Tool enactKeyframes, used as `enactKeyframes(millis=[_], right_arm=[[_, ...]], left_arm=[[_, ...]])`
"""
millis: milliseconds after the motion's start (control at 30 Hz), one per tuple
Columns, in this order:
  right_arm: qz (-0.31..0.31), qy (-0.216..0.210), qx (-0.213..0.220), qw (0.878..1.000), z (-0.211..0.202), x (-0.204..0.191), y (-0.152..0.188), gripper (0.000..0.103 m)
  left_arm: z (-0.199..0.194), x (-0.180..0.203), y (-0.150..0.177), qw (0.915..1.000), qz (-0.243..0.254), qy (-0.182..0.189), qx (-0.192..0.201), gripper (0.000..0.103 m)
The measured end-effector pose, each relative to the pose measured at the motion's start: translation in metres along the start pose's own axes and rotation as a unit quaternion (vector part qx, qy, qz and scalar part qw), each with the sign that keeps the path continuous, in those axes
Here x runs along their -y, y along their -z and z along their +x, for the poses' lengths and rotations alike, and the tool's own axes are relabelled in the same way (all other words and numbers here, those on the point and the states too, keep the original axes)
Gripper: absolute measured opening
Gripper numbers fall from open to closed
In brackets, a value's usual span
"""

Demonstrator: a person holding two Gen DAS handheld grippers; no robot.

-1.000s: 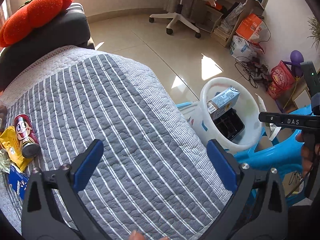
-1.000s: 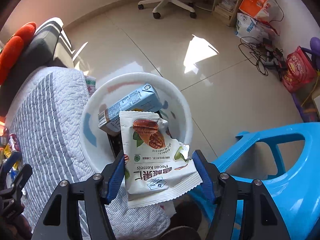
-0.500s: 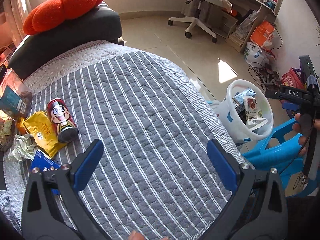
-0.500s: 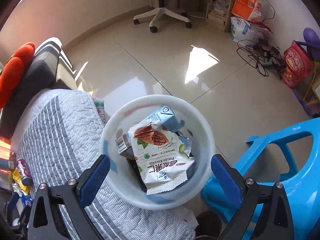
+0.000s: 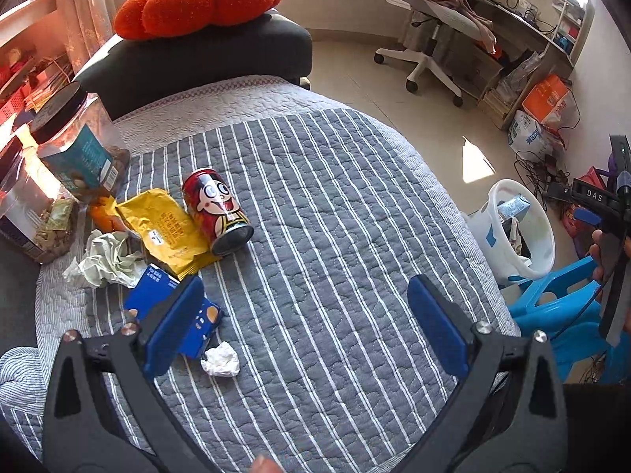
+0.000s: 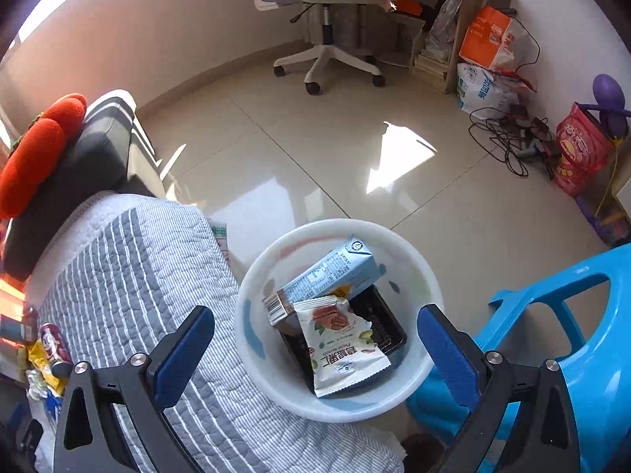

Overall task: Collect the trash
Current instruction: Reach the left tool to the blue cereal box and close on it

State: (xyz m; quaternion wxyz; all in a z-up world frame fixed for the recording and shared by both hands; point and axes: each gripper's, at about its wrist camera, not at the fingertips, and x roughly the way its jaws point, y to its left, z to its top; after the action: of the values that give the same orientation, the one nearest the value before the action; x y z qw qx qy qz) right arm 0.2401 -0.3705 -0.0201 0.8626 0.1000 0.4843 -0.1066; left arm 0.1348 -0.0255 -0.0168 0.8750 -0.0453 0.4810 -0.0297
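Sunlit tiled floor (image 6: 315,149), white office chair (image 6: 327,19), blue stool (image 6: 583,315)

Each gripper is a black frame with triangular cut-outs, silver screws at the joints and two flat blue pads. The left gripper (image 5: 305,325) and the right gripper (image 6: 315,349) match. Beside the white bin (image 5: 546,232), the right tool's black bar reads "DAS" in white.
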Motion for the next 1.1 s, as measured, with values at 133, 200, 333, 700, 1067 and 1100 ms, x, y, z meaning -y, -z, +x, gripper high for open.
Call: enactKeyframes(millis=[133,200,333,700,1067,1100], right_arm=[[-0.058,-0.02,-0.003,0.998,-0.006,-0.034,0.012,0.103],[-0.085,-0.03,-0.013,0.996,-0.006,-0.05,0.019,0.103],[-0.161,-0.034,-0.04,0.986,-0.001,-0.086,0.04,0.103],[-0.234,-0.045,-0.069,0.969,0.01,-0.142,0.073,0.103],[-0.263,-0.03,-0.083,0.961,0.024,-0.157,0.085,0.103],[-0.266,-0.028,-0.085,0.96,0.025,-0.156,0.086,0.103]], left_arm=[[-0.01,-0.028,0.004,0.9997,-0.021,-0.007,-0.002,0.102],[-0.011,-0.044,0.008,0.9991,-0.039,-0.008,-0.009,0.102],[-0.008,-0.07,0.017,0.998,-0.051,-0.029,-0.026,0.102],[0.05,-0.12,0.034,0.9663,-0.224,-0.035,-0.121,0.102],[0.112,-0.11,0.037,0.9522,-0.253,-0.076,-0.153,0.101],[0.114,-0.112,0.037,0.9513,-0.256,-0.075,-0.155,0.101]])
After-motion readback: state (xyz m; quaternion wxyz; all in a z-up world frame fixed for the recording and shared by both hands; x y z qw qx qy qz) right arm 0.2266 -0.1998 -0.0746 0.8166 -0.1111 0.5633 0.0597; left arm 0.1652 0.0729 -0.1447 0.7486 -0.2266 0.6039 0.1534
